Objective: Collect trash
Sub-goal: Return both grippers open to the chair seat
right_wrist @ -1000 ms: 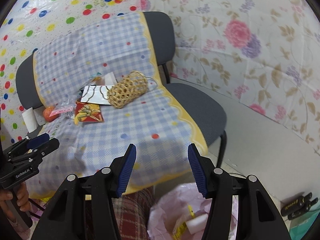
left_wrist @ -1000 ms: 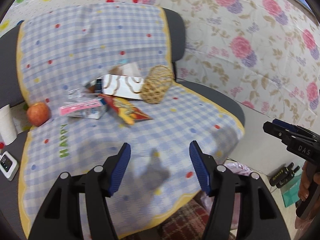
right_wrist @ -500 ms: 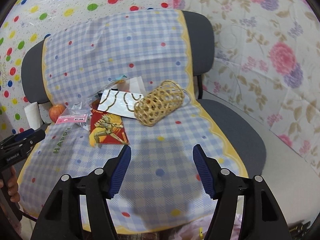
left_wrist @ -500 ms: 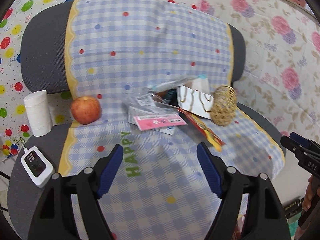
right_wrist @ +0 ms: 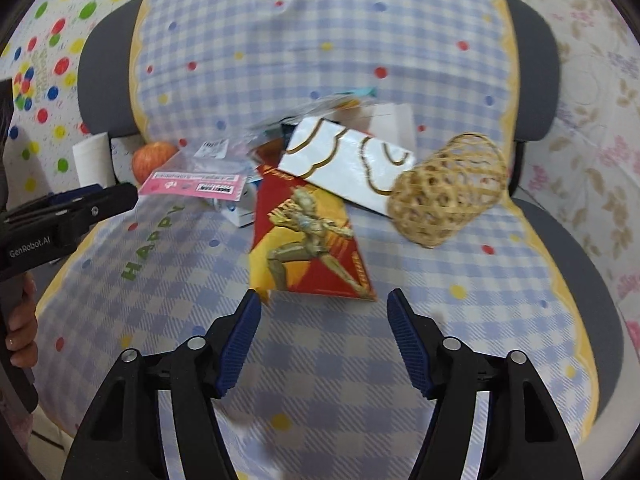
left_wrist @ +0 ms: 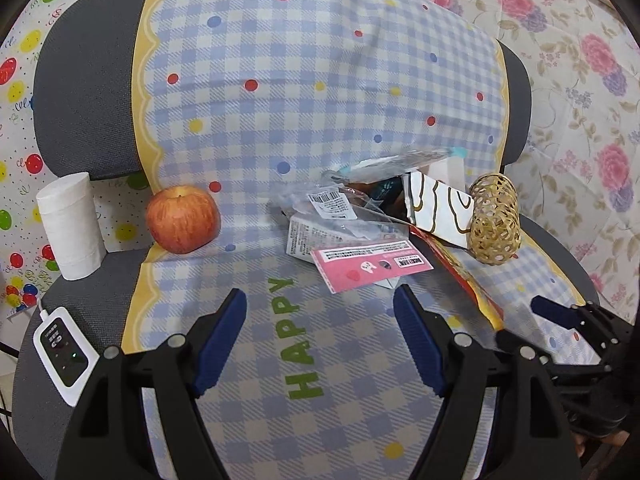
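A pile of trash lies on the checked cloth of the chair seat: a pink card packet [left_wrist: 370, 266] [right_wrist: 196, 184], a clear plastic wrapper with a barcode label [left_wrist: 336, 206], a small white box [left_wrist: 308, 240], a red and yellow snack packet [right_wrist: 308, 240] and a white packet with gold loops [left_wrist: 438, 210] [right_wrist: 348, 164]. My left gripper [left_wrist: 320, 340] is open and empty, just short of the pink packet. My right gripper [right_wrist: 324, 340] is open and empty, just short of the red packet's near edge.
A wicker basket [left_wrist: 494, 220] [right_wrist: 448, 190] lies on its side right of the pile. A red apple [left_wrist: 182, 220], a paper roll [left_wrist: 70, 232] and a white controller [left_wrist: 64, 356] are at the left. The chair back [left_wrist: 80, 92] rises behind.
Both grippers have moved in from beyond the seat's front edge toward the pile. The left one swung left to face the pink packet; the right closed in on the red packet.
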A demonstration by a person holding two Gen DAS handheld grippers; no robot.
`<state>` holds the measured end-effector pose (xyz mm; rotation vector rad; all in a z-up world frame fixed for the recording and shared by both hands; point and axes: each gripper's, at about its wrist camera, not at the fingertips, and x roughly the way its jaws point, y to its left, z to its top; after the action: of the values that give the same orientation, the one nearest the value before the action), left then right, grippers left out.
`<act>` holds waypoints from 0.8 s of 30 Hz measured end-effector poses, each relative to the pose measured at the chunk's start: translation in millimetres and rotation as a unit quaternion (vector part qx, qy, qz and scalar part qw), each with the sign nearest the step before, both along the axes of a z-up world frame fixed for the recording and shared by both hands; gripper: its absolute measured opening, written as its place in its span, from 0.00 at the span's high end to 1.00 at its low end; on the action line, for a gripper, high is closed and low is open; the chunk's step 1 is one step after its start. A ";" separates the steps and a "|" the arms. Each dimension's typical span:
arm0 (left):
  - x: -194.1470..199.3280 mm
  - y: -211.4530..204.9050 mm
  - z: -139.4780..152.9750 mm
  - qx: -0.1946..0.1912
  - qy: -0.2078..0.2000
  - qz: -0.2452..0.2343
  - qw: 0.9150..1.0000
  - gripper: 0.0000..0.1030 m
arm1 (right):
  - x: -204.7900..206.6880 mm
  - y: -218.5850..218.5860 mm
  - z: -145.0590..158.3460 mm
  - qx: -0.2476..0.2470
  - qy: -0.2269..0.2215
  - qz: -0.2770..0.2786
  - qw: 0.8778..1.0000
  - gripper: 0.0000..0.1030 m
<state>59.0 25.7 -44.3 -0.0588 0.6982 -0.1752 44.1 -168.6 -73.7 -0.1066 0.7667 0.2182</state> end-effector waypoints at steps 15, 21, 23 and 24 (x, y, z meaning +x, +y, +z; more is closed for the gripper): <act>71.5 -4.8 -23.7 -0.080 0.070 -0.005 0.994 0.41 | 15.0 -3.3 -9.8 0.000 0.011 -0.005 1.000 0.30; 74.4 -6.4 -18.9 -0.094 0.062 -0.006 0.994 0.73 | 6.5 -8.6 -9.5 0.004 0.012 -0.012 1.000 0.30; 65.0 -8.2 -11.6 -0.085 0.046 -0.014 0.995 0.90 | 3.7 -8.3 -6.6 0.003 0.009 -0.011 1.000 0.30; 61.6 -9.8 -8.3 -0.077 0.040 -0.016 0.996 0.92 | 3.0 -7.1 -5.0 0.002 0.008 -0.011 1.000 0.30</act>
<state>120.6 15.9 -52.7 -0.2027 0.7645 -0.2589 47.1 -175.7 -78.7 -0.0916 0.7821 0.1995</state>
